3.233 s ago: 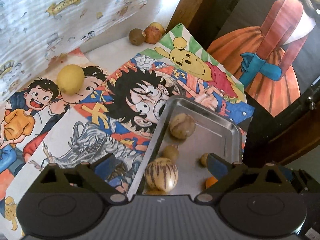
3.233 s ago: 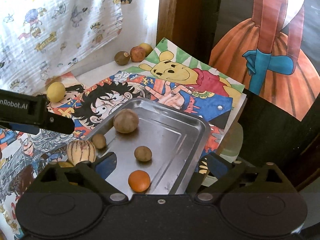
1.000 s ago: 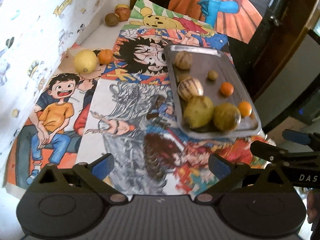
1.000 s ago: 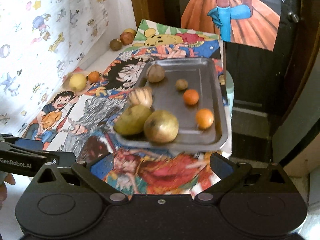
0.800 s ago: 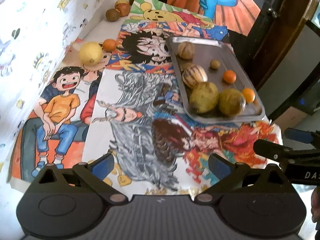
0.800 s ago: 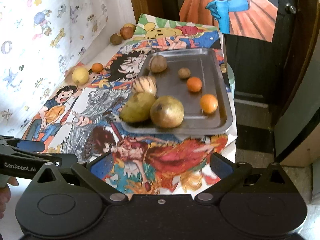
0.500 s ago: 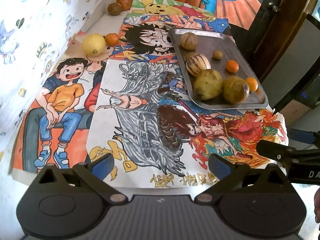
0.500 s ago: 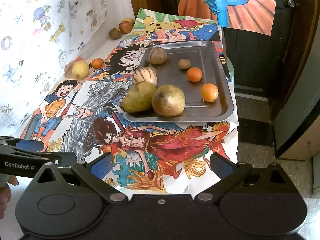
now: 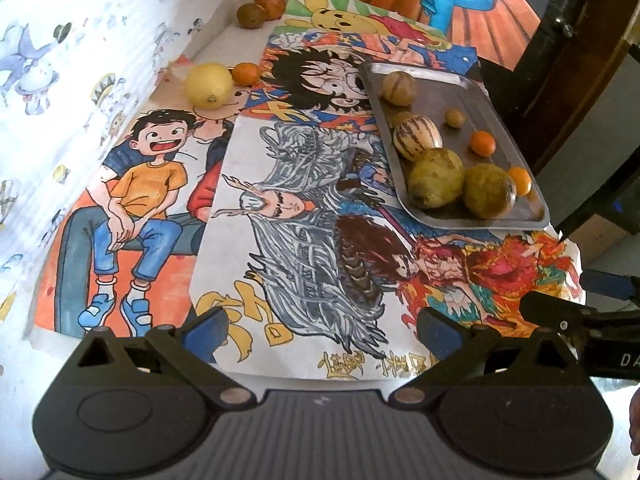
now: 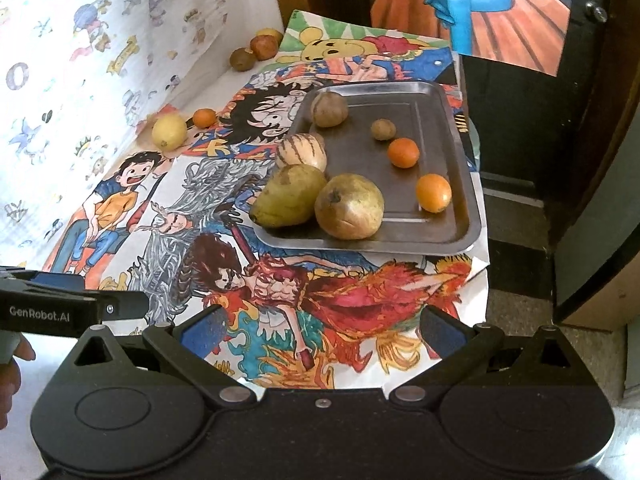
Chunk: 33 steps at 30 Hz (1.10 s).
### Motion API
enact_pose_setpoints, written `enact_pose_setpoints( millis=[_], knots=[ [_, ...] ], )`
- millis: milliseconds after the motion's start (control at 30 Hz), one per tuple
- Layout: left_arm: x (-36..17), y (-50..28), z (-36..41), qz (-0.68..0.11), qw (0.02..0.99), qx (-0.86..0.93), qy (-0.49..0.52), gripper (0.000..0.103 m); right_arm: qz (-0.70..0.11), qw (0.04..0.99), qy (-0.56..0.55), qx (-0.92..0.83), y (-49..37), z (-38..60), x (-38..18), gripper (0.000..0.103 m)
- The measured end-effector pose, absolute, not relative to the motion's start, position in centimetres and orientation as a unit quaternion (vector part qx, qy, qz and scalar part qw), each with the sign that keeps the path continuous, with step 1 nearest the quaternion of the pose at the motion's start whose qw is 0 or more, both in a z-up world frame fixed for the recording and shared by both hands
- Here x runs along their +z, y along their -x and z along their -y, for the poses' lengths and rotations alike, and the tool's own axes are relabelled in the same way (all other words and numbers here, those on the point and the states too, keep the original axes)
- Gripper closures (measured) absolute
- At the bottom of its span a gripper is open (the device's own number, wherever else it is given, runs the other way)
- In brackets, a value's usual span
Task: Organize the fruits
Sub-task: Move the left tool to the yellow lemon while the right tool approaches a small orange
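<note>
A steel tray (image 10: 460, 184) (image 9: 508, 140) lies on the right of the table and holds several fruits: two pears (image 10: 348, 206) (image 10: 290, 196), a striped melon (image 10: 302, 152), two oranges (image 10: 434, 193) and brown fruits. A lemon (image 9: 208, 86) (image 10: 169, 132) and a small orange (image 9: 245, 73) lie by the left wall. Three fruits (image 9: 256, 8) (image 10: 256, 50) sit in the far corner. My left gripper (image 9: 320, 330) and right gripper (image 10: 320, 330) are open, empty, and held back at the table's near edge.
Cartoon posters (image 9: 304, 216) cover the table. A patterned cloth wall (image 9: 80, 60) runs along the left. A dark wooden door (image 10: 560, 120) and a drop to the floor (image 10: 516, 312) lie to the right of the table.
Both grippers have pulled back and up from the tray toward the table's near edge. Two pears and a second orange now lie on the tray, and a small orange lies beside the lemon.
</note>
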<state>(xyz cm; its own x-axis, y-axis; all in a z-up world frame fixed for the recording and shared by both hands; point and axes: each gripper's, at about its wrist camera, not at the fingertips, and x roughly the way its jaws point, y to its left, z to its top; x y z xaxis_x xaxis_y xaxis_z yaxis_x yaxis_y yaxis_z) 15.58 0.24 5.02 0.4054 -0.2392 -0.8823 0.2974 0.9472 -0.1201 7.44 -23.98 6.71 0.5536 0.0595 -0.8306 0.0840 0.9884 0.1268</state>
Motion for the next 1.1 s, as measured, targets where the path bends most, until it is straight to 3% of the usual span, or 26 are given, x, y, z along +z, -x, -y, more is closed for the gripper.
enact_pose_setpoints(
  millis=[467,700,1100],
  knots=[
    [4.8,-17.3,-0.6,-0.545,0.835,-0.065,0.037,0.001,-0.466,0.880,-0.021,0.093,-13.8,25.7,7.8,0.001],
    [6.8,-19.0,-1.6,-0.521,0.851,0.006,0.057,0.001,-0.441,0.885,0.031,0.146,-18.0,25.8,9.2,0.001],
    [7.1,-26.3,-2.0,-0.495,0.869,-0.007,-0.009,0.001,-0.387,0.889,0.135,0.202,-25.6,24.8,9.2,0.001]
  ],
)
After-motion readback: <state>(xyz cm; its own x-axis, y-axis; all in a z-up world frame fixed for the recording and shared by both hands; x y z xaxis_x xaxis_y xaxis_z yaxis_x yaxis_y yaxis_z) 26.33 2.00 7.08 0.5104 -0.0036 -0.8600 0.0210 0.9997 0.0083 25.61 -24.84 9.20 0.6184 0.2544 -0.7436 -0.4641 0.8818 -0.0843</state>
